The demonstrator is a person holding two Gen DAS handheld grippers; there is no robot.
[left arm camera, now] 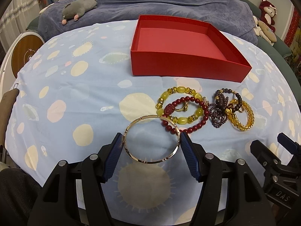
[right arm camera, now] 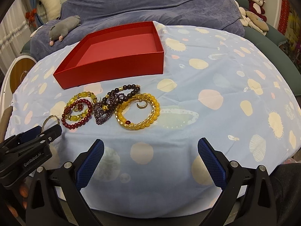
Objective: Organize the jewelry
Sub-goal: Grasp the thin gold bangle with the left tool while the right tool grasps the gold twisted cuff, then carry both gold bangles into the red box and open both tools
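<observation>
While the left gripper [left arm camera: 152, 144] clamps the silver bangle [left arm camera: 151, 139] across its width on the tablecloth [left arm camera: 75, 98], the right gripper [right arm camera: 150, 150] hangs with jaws apart, near the bracelets [right arm camera: 112, 107] before the red box [right arm camera: 112, 56].

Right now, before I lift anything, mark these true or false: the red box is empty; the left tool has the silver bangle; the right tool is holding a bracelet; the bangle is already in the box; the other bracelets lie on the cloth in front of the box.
1. The red box is empty. True.
2. The left tool is closed on the silver bangle. True: both pads touch its rim.
3. The right tool is holding a bracelet. False: it is open, with only cloth between its pads.
4. The bangle is already in the box. False: it is still on the cloth, near the box's front side.
5. The other bracelets lie on the cloth in front of the box. True.
</observation>
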